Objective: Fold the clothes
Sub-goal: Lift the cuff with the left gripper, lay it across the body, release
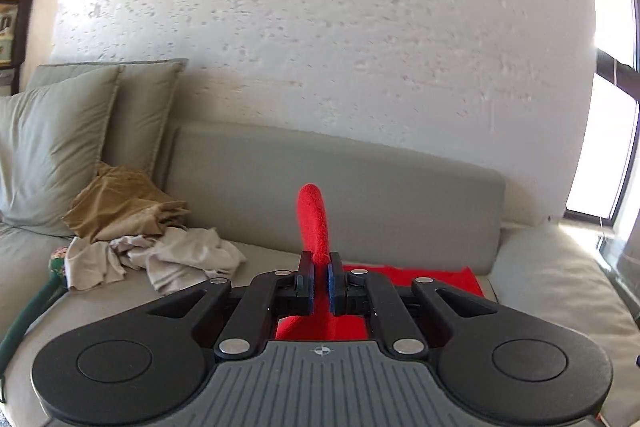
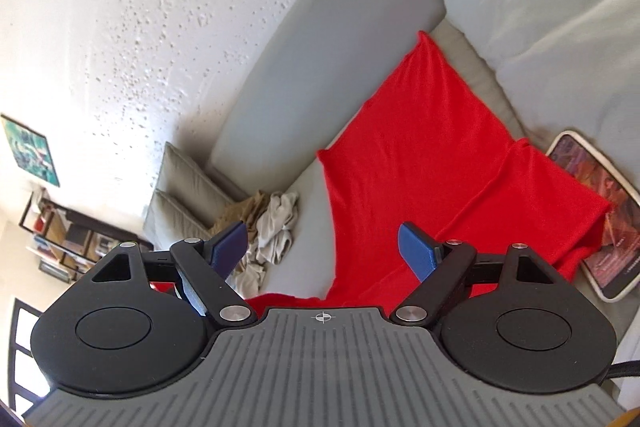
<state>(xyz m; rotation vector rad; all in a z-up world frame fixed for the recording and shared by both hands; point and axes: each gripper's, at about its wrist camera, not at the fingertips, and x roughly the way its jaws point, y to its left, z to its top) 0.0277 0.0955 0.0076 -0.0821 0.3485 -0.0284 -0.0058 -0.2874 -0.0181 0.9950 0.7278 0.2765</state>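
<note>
A red garment (image 2: 420, 163) lies spread on the grey sofa seat (image 2: 296, 227), with one fold line across its right part. My left gripper (image 1: 321, 277) is shut on an edge of the red garment (image 1: 316, 223), and a strip of it sticks up past the fingers while the rest trails on the seat (image 1: 432, 277). My right gripper (image 2: 324, 247) hovers above the garment's near side, open, with nothing between its blue pads (image 2: 416, 253).
A heap of tan and off-white clothes (image 1: 144, 235) sits on the sofa's left, by grey pillows (image 1: 60, 143). A tablet (image 2: 600, 211) lies on the seat at the garment's right edge. A big cushion (image 2: 552, 7) and the backrest (image 1: 332, 187) border the seat; white wall behind.
</note>
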